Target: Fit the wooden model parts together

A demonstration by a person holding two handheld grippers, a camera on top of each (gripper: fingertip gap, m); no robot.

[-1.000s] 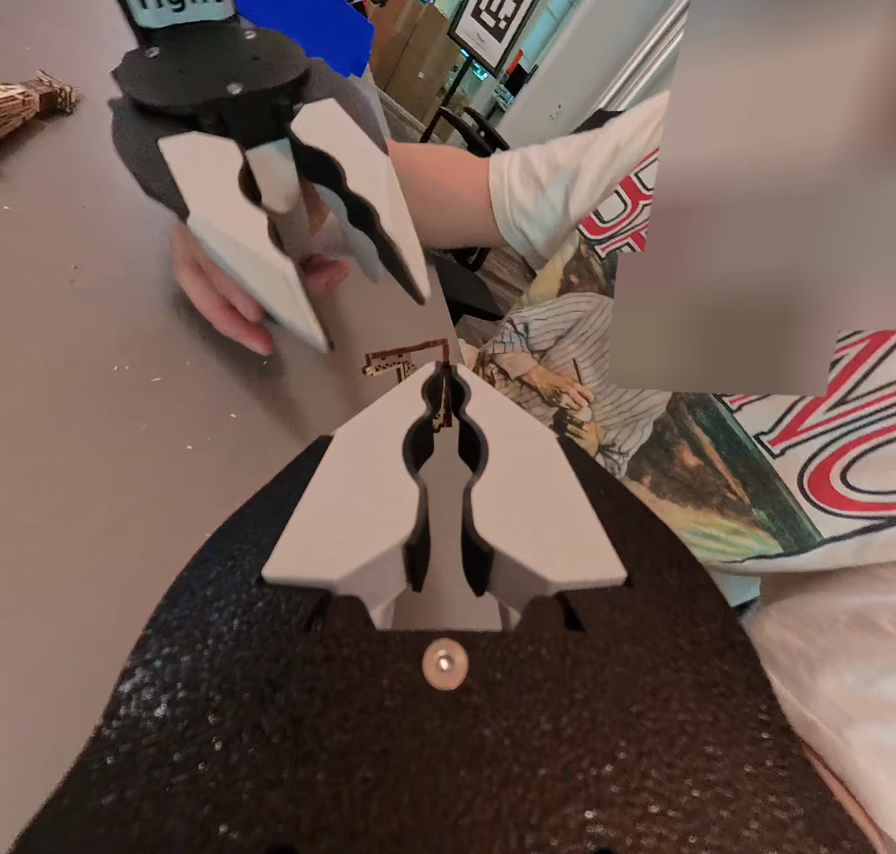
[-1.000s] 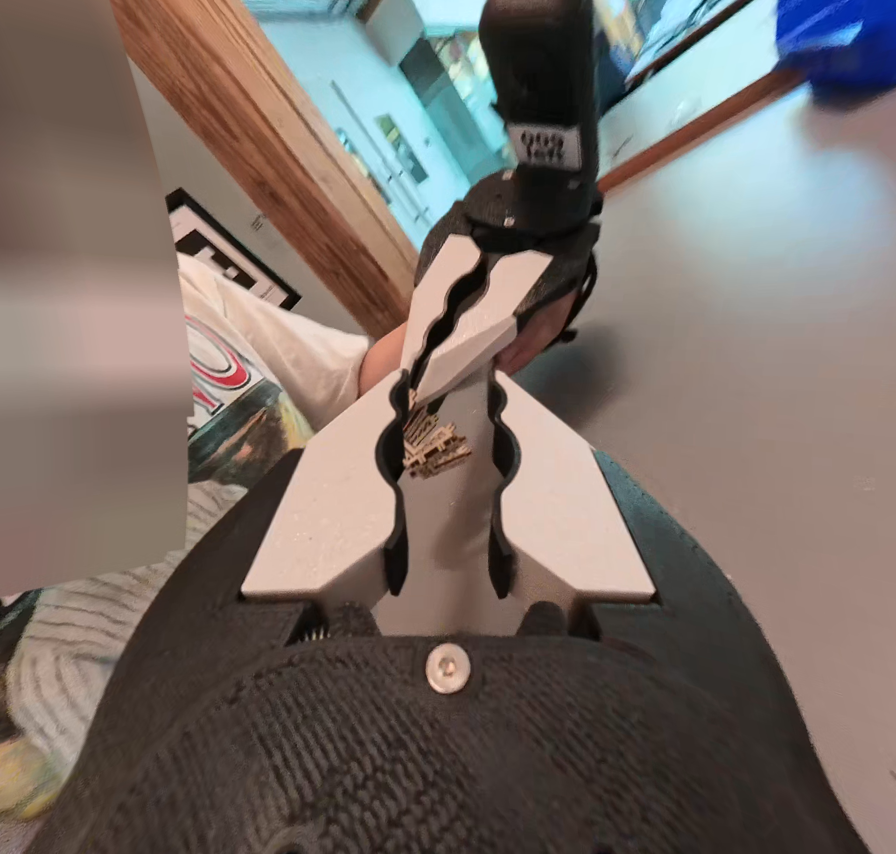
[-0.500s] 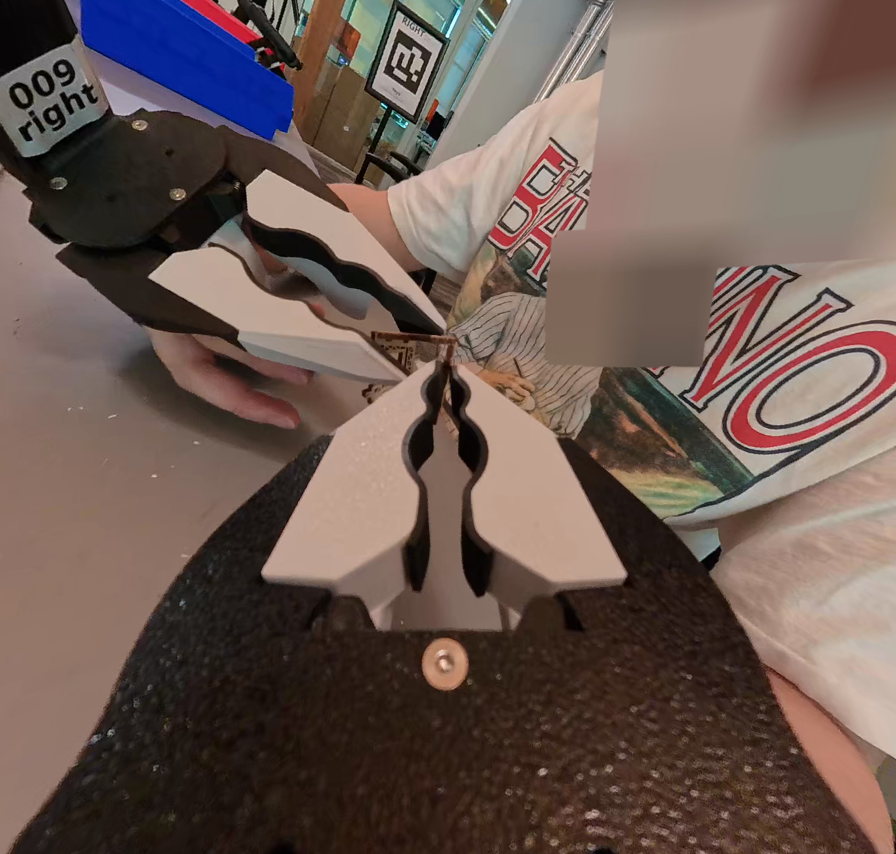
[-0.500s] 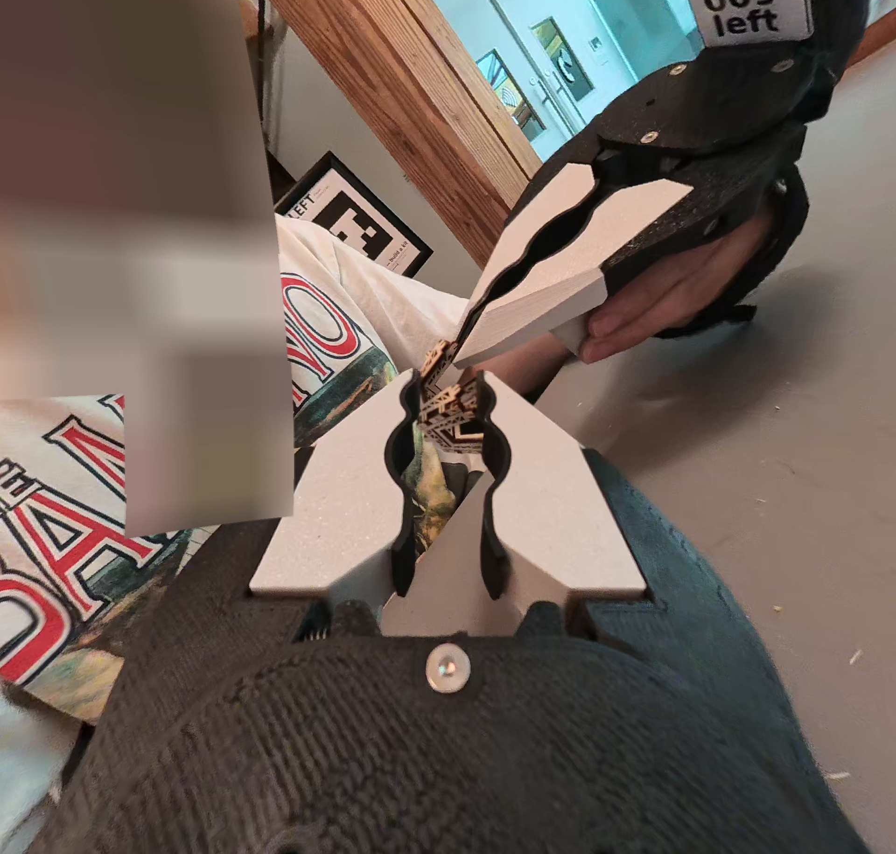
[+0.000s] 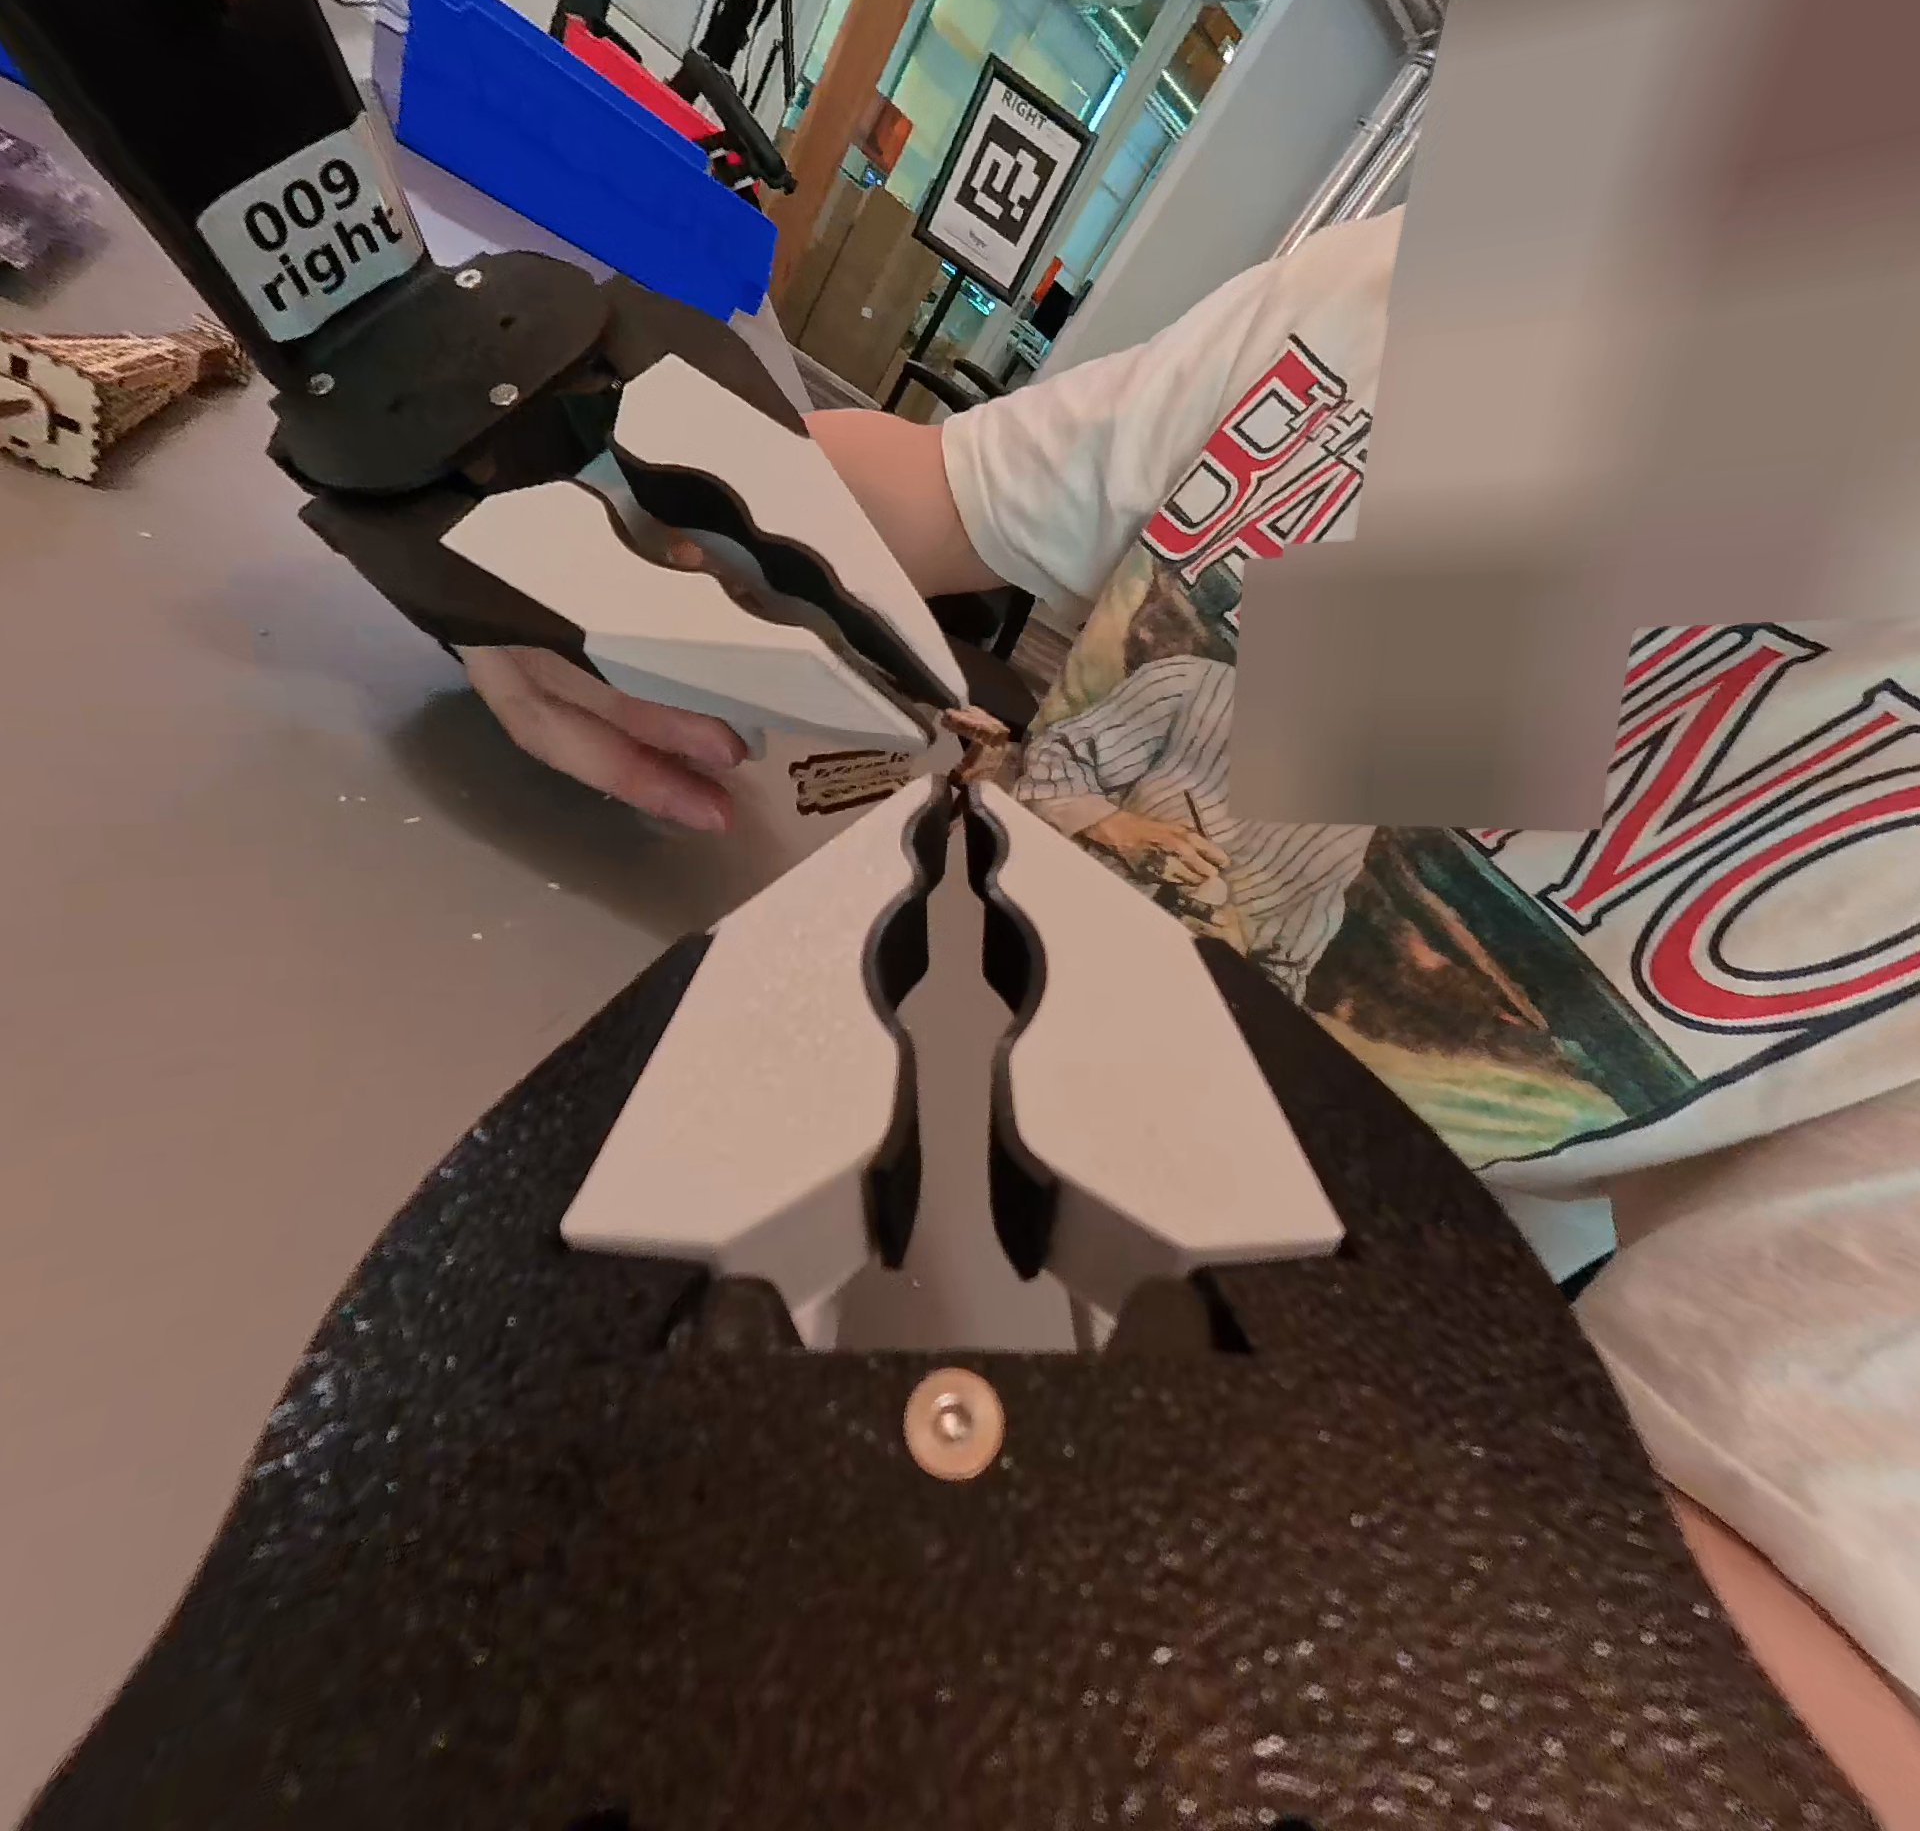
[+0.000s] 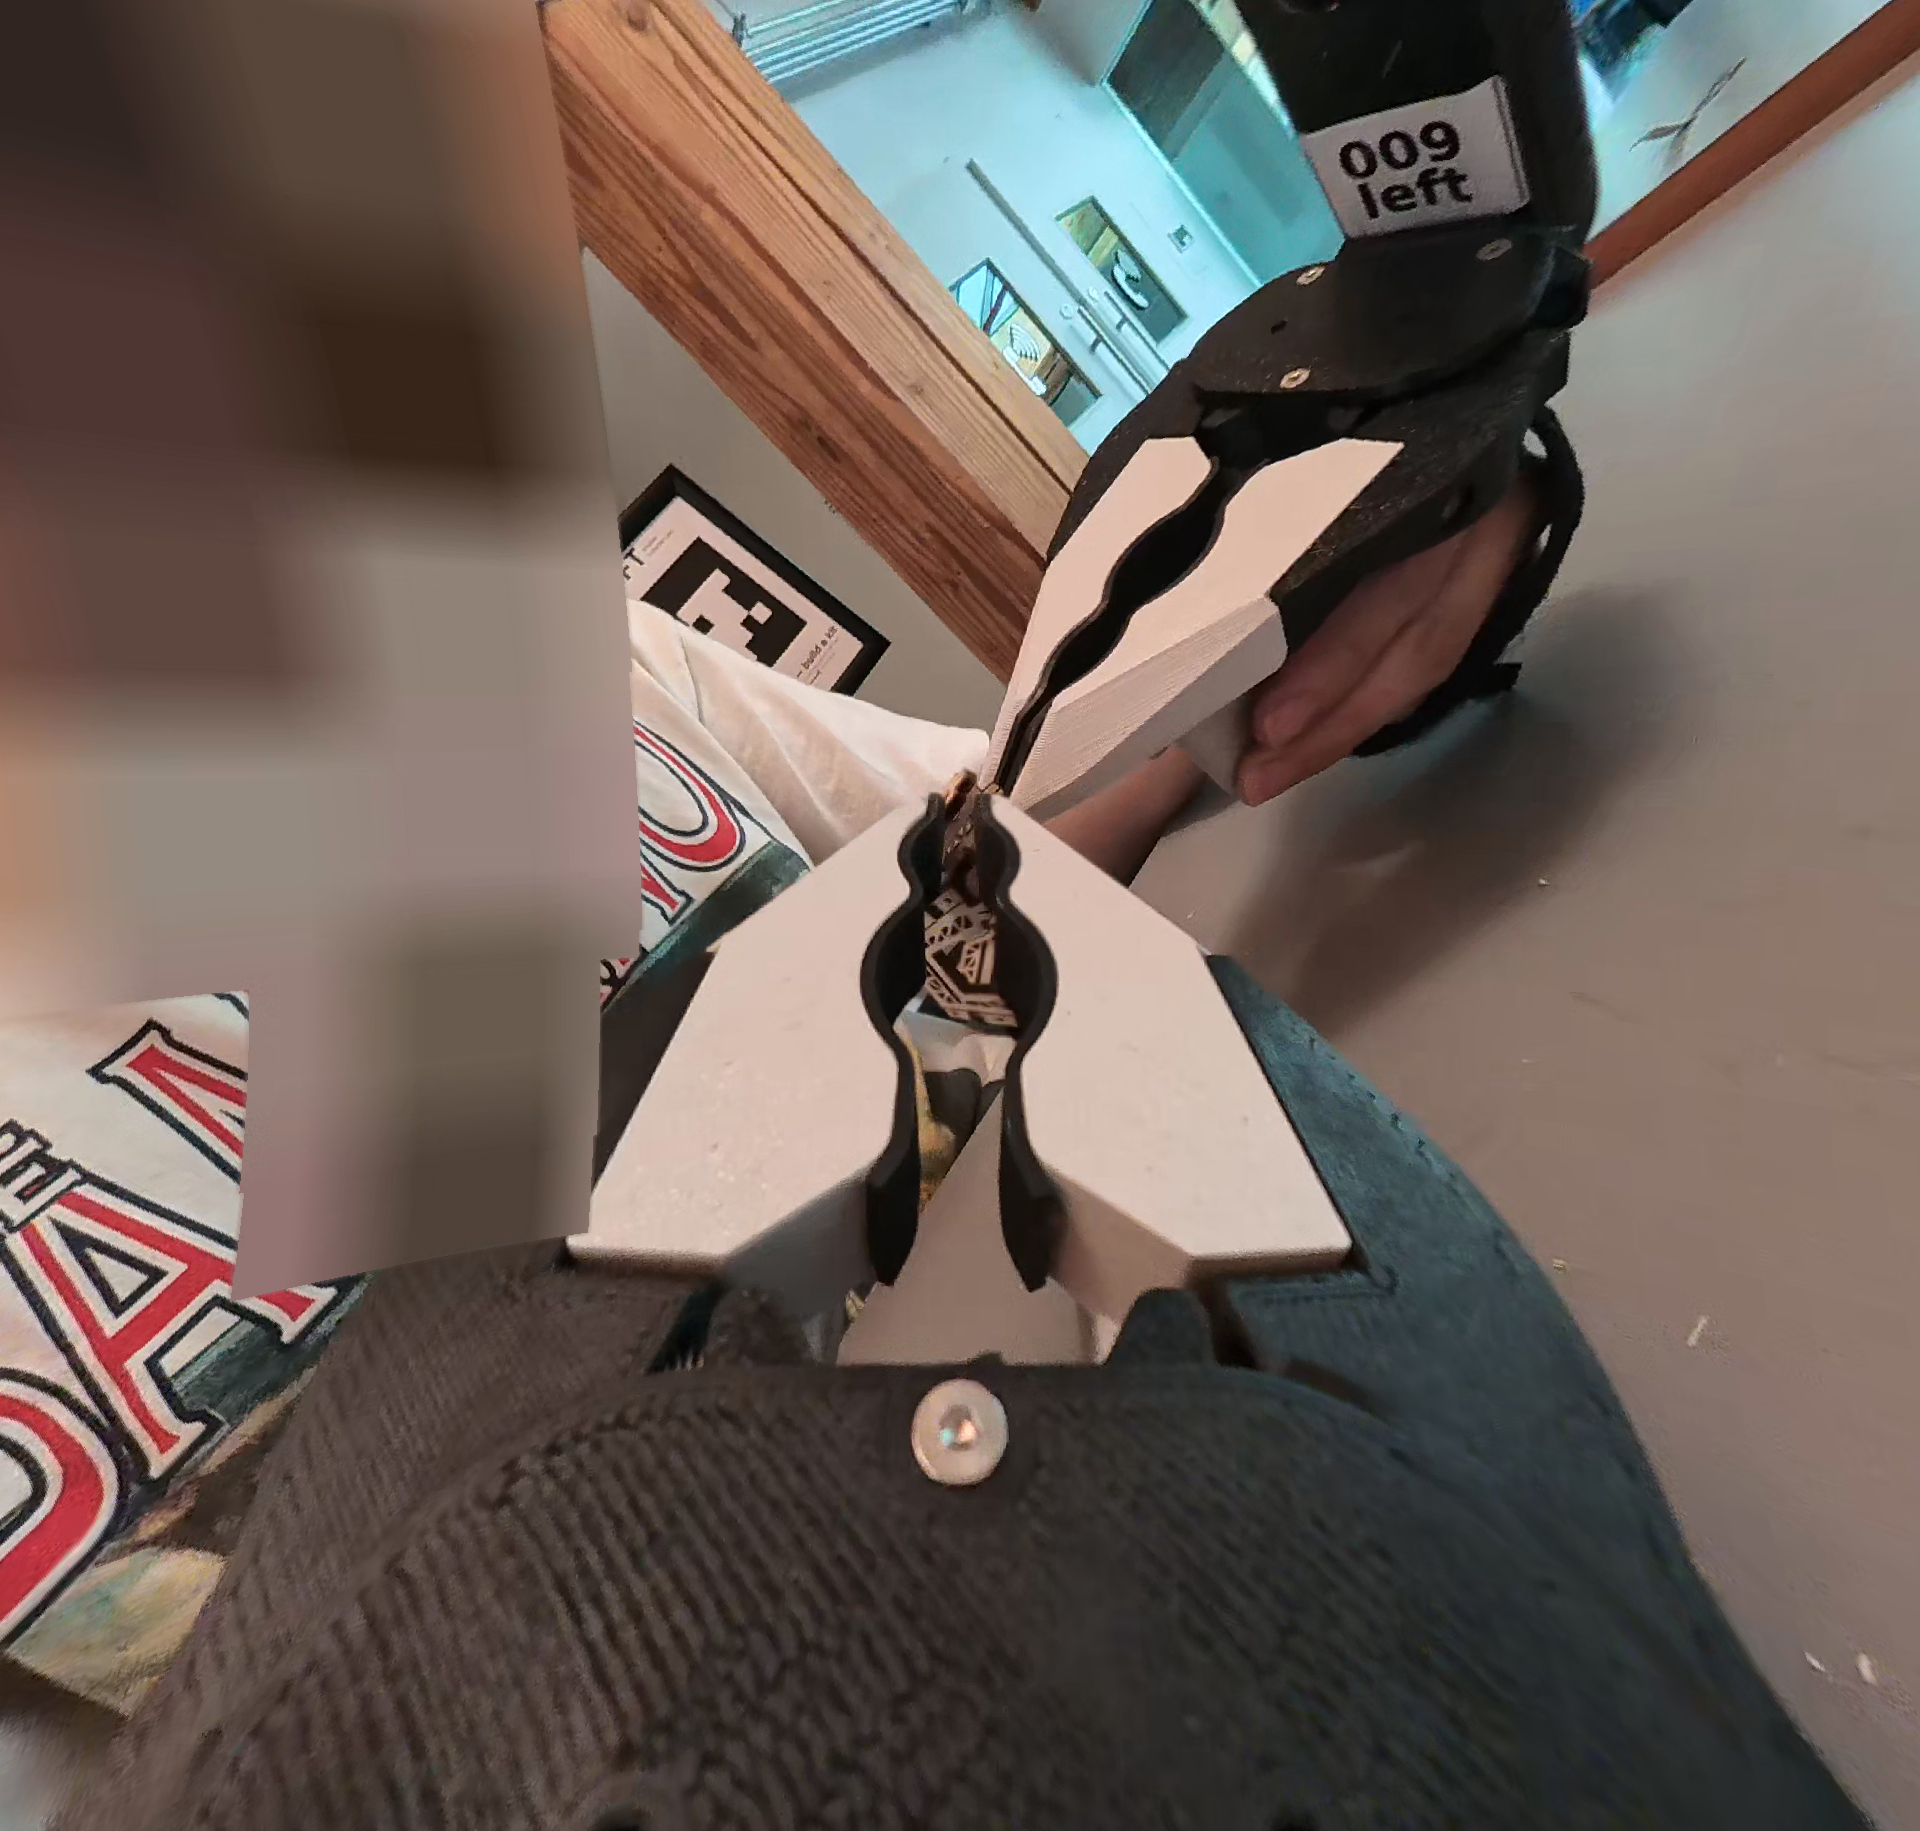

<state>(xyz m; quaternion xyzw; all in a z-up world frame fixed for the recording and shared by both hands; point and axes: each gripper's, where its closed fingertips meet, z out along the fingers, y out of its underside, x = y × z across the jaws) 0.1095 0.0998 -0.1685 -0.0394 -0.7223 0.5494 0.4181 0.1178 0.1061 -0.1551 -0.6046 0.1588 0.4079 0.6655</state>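
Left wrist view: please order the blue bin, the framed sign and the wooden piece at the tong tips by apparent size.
1. blue bin
2. framed sign
3. wooden piece

Different distances from the camera make true sizes unsure.

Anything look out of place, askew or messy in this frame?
Only minor mess: pale wood crumbs are scattered over the grey table. A part-built wooden model lies on its side at the far left edge. Both tools, left tool and right tool, meet tip to tip on small wooden parts.

Two tongs, two wooden parts
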